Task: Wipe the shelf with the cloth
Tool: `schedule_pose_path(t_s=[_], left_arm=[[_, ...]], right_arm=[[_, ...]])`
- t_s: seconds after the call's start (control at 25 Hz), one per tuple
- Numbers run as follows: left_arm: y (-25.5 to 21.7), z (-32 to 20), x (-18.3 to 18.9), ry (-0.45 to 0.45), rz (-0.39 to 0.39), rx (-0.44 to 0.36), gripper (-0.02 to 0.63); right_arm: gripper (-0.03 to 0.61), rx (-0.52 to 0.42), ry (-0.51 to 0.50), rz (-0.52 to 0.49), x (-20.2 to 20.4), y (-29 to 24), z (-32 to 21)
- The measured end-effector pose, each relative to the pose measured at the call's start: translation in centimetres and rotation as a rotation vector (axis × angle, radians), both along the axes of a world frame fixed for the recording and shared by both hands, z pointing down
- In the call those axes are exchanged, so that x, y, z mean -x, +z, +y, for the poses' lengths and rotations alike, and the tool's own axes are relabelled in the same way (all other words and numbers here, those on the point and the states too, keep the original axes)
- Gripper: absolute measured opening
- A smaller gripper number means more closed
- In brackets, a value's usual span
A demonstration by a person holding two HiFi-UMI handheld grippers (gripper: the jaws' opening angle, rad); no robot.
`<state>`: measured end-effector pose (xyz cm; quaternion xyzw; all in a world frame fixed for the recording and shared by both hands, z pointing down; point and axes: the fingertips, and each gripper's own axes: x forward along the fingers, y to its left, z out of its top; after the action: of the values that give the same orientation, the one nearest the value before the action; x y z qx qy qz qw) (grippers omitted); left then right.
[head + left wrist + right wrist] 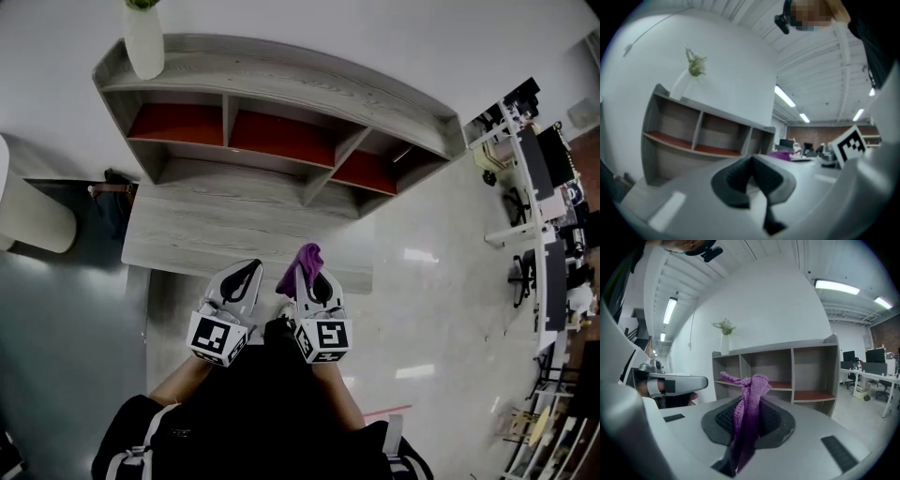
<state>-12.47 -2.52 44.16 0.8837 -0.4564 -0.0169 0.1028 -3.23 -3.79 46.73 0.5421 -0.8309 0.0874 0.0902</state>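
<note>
A grey wooden shelf unit [281,103] with red-floored compartments stands against the white wall, seen also as the shelf [693,136] and the shelf [787,376] in the gripper views. A purple cloth [302,265] sticks up from my right gripper [309,274], whose jaws are shut on it; the cloth [749,413] hangs crumpled between them. My left gripper [246,275] is held beside it, shut with nothing in it. Both grippers hover near the front edge of the shelf's low wide ledge [216,225].
A white vase [143,37] with a green sprig stands on the shelf's top left corner. A white rounded seat [28,216] is at the left. Desks and chairs [544,216] line the right side. Glossy floor [441,309] lies between.
</note>
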Motion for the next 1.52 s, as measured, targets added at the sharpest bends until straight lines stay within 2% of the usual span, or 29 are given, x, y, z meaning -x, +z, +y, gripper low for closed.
schedule_pose_path(t_s=[0.2,0.4,0.96,1.24,1.52], left_arm=[[-0.3,1.1,1.0,0.020,0.025,-0.004,0.005],[-0.2,1.5,0.0,0.040,0.031,-0.006,0.005],[-0.6,3.2,-3.8,0.066,0.015,-0.024,0.005],[-1.2,3.3,-4.2,0.062,0.004,-0.040,0.005],[-1.5,3.5,-4.2,0.043,-0.012,-0.046,0.005]], right_arm=[[0.050,-0.056,0.015,0.002,1.0,-2.6,1.9],[0.050,-0.102,0.012,-0.013,0.8,-4.2,3.2],[0.049,-0.120,-0.004,-0.044,-1.6,-4.2,5.4],[0.049,-0.127,-0.019,-0.079,-1.7,-4.7,5.5],[0.049,-0.144,-0.027,-0.072,-1.7,-4.8,5.7]])
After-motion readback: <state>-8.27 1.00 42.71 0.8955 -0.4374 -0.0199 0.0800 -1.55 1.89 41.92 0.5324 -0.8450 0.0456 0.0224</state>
